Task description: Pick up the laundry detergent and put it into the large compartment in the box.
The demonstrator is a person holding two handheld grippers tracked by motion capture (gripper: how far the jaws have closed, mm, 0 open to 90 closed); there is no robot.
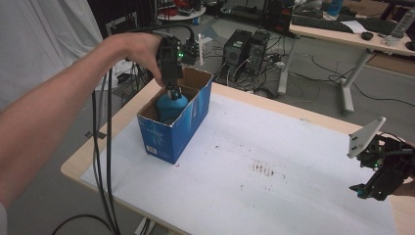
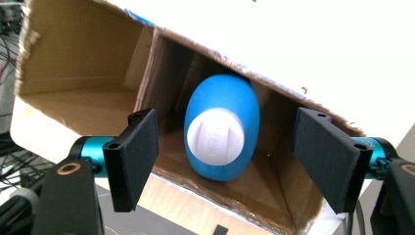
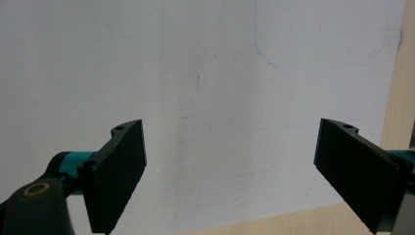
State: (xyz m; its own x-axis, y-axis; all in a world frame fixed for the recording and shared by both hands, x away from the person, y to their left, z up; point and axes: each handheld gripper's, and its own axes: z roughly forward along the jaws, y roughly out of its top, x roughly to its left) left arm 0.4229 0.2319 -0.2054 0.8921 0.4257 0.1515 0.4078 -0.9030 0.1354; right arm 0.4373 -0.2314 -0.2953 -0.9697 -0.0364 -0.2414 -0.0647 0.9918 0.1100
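A blue bottle (image 1: 172, 105) with a white cap (image 2: 215, 137) stands inside an open blue cardboard box (image 1: 171, 132) at the far left of the table. My left gripper (image 1: 172, 93) hangs straight above it, pointing down into the box. In the left gripper view the box (image 2: 83, 63) has brown inner walls, and the left gripper (image 2: 226, 147) is open, its pads well clear of the bottle (image 2: 222, 98) on both sides. My right gripper (image 1: 364, 190) rests low at the table's right edge. In the right gripper view the right gripper (image 3: 230, 166) is open over bare white paper with nothing between its jaws.
A white paper sheet (image 1: 274, 161) with reddish-brown stains (image 1: 262, 169) covers the wooden table. Black cables (image 1: 100, 161) trail from the left gripper past the table's left edge. Computer towers (image 1: 244, 49) and a desk (image 1: 342, 32) stand on the floor beyond.
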